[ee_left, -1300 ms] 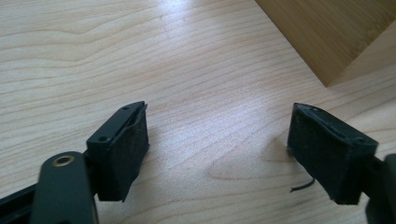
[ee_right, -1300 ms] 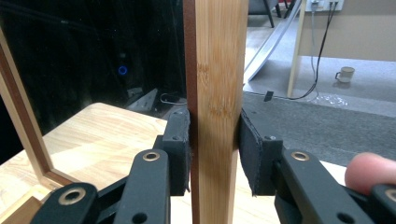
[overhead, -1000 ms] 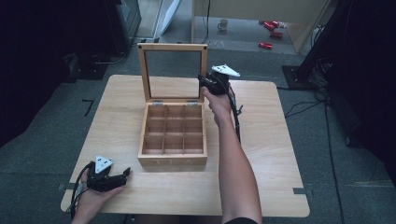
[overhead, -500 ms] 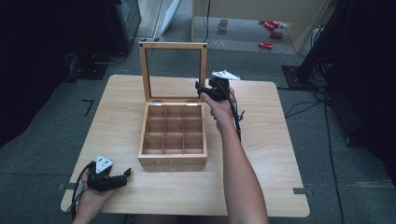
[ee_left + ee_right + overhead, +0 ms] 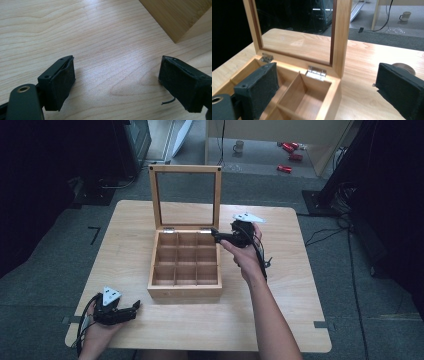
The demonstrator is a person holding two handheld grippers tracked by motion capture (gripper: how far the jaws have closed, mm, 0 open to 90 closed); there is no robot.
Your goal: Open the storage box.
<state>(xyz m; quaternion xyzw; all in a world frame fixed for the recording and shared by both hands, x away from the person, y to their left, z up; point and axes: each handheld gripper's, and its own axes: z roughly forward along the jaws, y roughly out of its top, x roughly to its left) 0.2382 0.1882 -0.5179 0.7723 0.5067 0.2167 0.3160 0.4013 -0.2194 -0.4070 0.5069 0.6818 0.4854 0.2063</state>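
A pale wooden table (image 5: 300, 270) carries one wooden box (image 5: 185, 265) near its middle, divided into nine square compartments in three rows of three, all bare wood inside. Its glass-paned lid (image 5: 186, 195) stands upright on two silver hinges (image 5: 315, 72) along the far edge.

Two grippers are in play. The right gripper (image 5: 218, 236) is held at the box's far right corner; in its own view the jaws stand wide apart astride that corner, one over the corner compartment, the other outside over the tabletop, clamping nothing. The left gripper (image 5: 131, 309) rests low at the table's near left, just short of the box's near corner, jaws spread with bare table between them.

On the floor beyond sit one mug (image 5: 239, 146) and what look like three small red objects (image 5: 290, 155), too small to name.
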